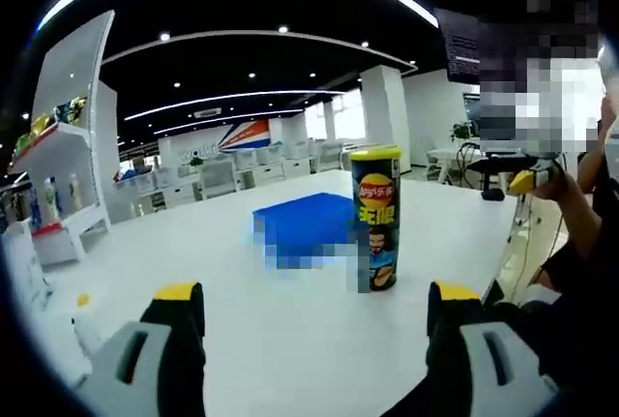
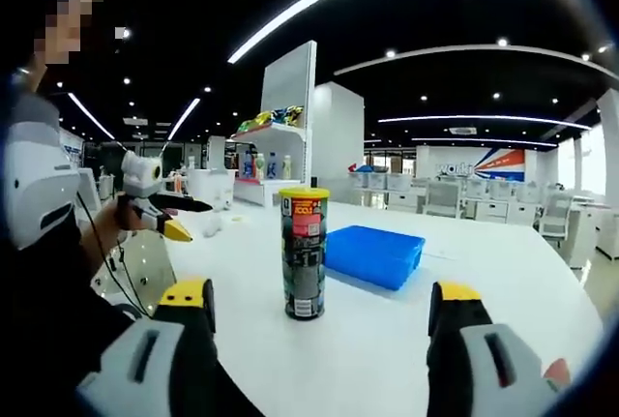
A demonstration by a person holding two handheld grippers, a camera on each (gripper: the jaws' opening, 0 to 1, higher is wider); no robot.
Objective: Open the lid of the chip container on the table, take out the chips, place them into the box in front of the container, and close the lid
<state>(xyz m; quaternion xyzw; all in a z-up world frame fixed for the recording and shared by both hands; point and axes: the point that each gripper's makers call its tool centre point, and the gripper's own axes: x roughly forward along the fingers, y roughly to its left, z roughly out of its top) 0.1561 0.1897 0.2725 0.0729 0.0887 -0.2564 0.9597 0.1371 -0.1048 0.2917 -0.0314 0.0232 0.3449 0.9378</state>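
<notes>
A tall cylindrical chip container (image 1: 376, 219) with a yellow lid stands upright on the white counter (image 1: 290, 330), its long axis vertical and the lid on top. A shallow blue plastic box (image 1: 302, 228) lies flat just beside it on the counter. The left gripper (image 1: 316, 309) has its yellow-tipped fingers (image 1: 178, 293) spread wide, holding nothing, short of the container. The right gripper (image 2: 321, 307) likewise has its fingers (image 2: 455, 293) wide apart and empty, the container (image 2: 304, 253) standing ahead between them.
</notes>
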